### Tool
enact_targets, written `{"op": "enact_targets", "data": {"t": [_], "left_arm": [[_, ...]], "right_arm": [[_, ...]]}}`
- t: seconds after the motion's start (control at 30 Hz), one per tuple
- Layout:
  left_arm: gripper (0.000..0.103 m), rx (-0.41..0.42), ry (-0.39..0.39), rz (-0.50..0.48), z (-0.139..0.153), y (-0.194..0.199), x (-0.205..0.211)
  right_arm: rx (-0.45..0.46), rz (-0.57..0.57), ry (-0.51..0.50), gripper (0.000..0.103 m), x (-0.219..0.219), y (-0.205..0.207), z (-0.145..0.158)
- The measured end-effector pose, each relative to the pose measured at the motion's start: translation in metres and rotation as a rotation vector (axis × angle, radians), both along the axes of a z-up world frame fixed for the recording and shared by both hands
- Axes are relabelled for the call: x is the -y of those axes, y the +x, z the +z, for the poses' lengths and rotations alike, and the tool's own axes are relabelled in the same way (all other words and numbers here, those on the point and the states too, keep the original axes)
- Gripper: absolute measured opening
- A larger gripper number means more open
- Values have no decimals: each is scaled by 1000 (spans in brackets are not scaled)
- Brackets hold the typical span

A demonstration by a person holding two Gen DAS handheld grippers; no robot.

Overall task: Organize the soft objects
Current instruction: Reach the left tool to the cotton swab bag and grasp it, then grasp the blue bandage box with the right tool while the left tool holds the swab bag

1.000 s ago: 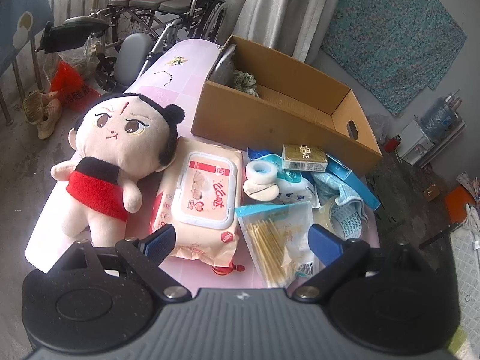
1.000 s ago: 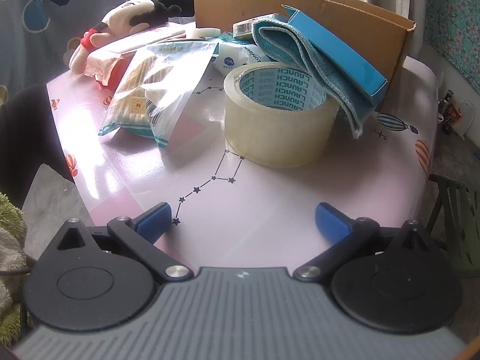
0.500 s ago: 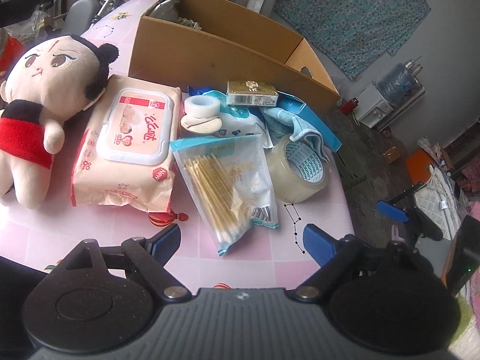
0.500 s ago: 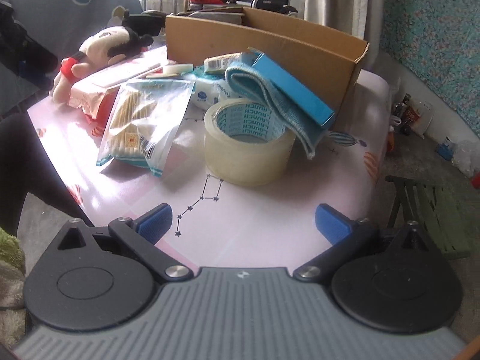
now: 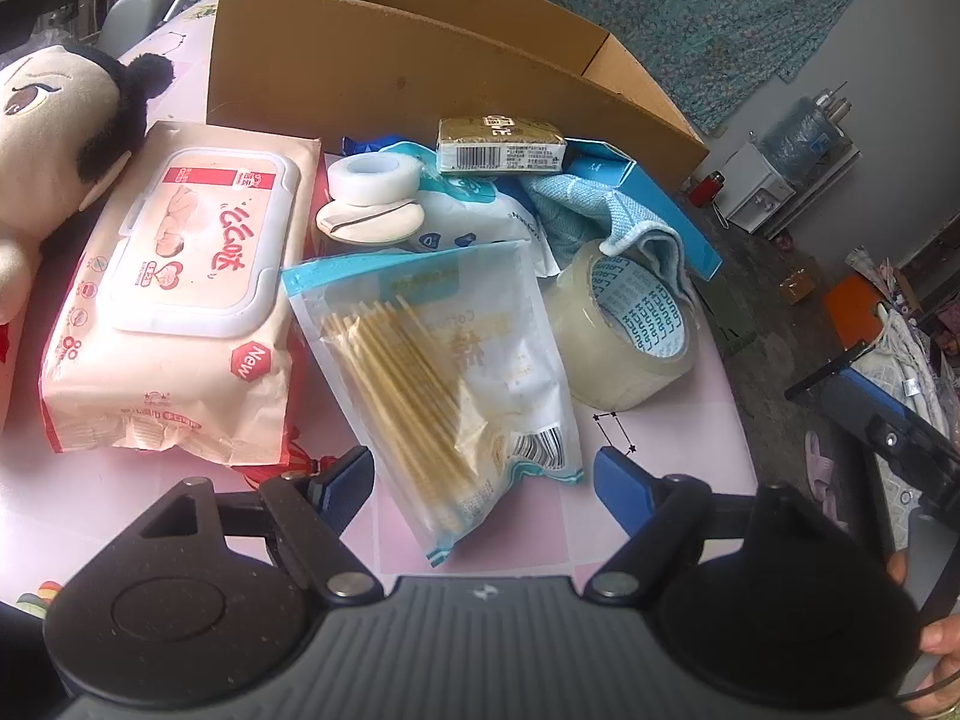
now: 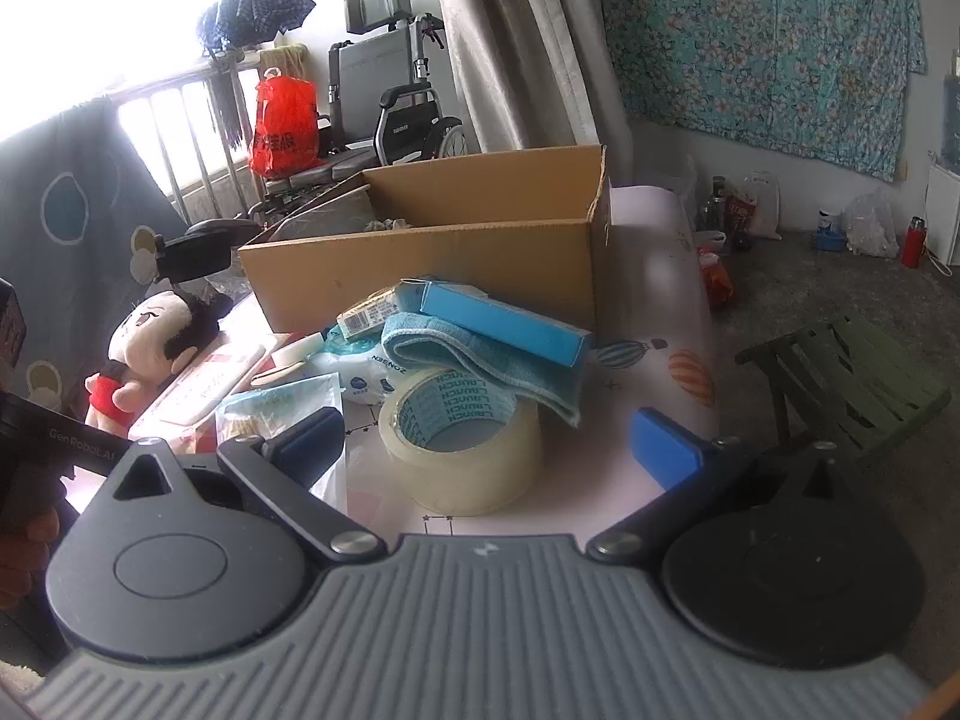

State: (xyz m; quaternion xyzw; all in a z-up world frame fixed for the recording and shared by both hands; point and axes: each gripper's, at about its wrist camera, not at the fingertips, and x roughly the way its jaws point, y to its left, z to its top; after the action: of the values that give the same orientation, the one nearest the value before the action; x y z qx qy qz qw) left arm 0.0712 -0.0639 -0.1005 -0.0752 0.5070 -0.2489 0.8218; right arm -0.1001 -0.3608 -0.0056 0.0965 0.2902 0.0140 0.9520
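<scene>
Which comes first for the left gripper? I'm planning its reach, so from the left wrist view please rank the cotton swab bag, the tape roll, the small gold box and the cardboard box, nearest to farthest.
From the left gripper:
1. Cotton swab bag, lying between the fingers.
2. Tape roll, ahead to the right.
3. Small gold box, farther back atop the pile.
4. Cardboard box, rearmost.

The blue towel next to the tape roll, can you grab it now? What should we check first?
1. Left tool open and empty: ok.
2. Right tool open and empty: ok.
3. Blue towel free to lift: not ok, the blue carton lies on it.
4. Towel clear of the tape roll: not ok, its edge drapes onto the roll.
5. Cardboard box open on top: ok.
6. Room left inside the box: cannot tell, the inside is mostly hidden.
</scene>
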Motion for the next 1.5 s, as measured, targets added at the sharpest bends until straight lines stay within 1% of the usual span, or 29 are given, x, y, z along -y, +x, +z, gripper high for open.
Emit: {"op": "enact_targets", "data": {"t": [0.1, 0.2, 0.4, 0.43, 0.47, 0.53, 0.57, 0.6, 0.67, 0.77, 0.83, 0.93, 0.97, 1.0, 1.03, 1.1, 1.17, 1.27, 1.4, 1.5], "left_arm": [[81, -4, 14, 14, -9, 5, 3], [81, -16, 18, 28, -17, 10, 6], [80, -36, -28, 71, -28, 20, 3], [76, -35, -32, 80, -30, 21, 3], [68, -35, -33, 82, -30, 22, 3], [64, -30, -36, 91, -31, 23, 3], [56, -25, -40, 93, -29, 23, 2], [53, -26, -40, 94, -29, 23, 2], [42, -24, -38, 95, -26, 24, 1], [34, -6, 11, 90, -18, 24, 4], [32, -5, 26, 85, -11, 24, 5], [31, -4, 44, 76, 0, 23, 6], [31, -1, 58, 76, 5, 22, 6], [31, 3, 64, 73, 8, 22, 6], [31, 10, 67, 69, 11, 22, 6], [31, 16, 64, 66, 15, 23, 5], [31, 21, 62, 60, 17, 23, 5], [31, 26, 67, 61, 16, 25, 5], [31, 9, 61, 65, 12, 28, 4], [31, 5, 61, 65, 12, 29, 3]], "right_arm": [[-11, 0, 51, 102, 1, 5, -7], [-31, 0, 71, 102, 2, 10, -12], [-36, -4, 76, 102, 5, 16, -15], [-34, -5, 76, 102, 6, 16, -14], [-33, -7, 75, 102, 7, 18, -14], [-29, -10, 67, 102, 8, 22, -12], [-25, -9, 64, 102, 8, 24, -11], [-19, -5, 57, 102, 8, 26, -9], [-5, 3, 36, 101, 7, 32, -4], [21, 24, -18, 100, 2, 45, 4], [37, 30, -56, 96, -1, 55, 9], [45, 40, -109, 83, -5, 77, 17], [37, 46, -130, 76, -7, 87, 18], [29, 54, -147, 71, -8, 94, 18], [16, 62, -171, 69, -9, 103, 18], [-25, 91, -226, 56, -12, 123, 13], [-75, 129, -292, 54, -16, 140, 5], [-143, 193, -370, 54, -22, 163, -10], [-201, 268, -453, 54, -32, 181, -23], [-226, 316, -510, 54, -40, 184, -35]]}}
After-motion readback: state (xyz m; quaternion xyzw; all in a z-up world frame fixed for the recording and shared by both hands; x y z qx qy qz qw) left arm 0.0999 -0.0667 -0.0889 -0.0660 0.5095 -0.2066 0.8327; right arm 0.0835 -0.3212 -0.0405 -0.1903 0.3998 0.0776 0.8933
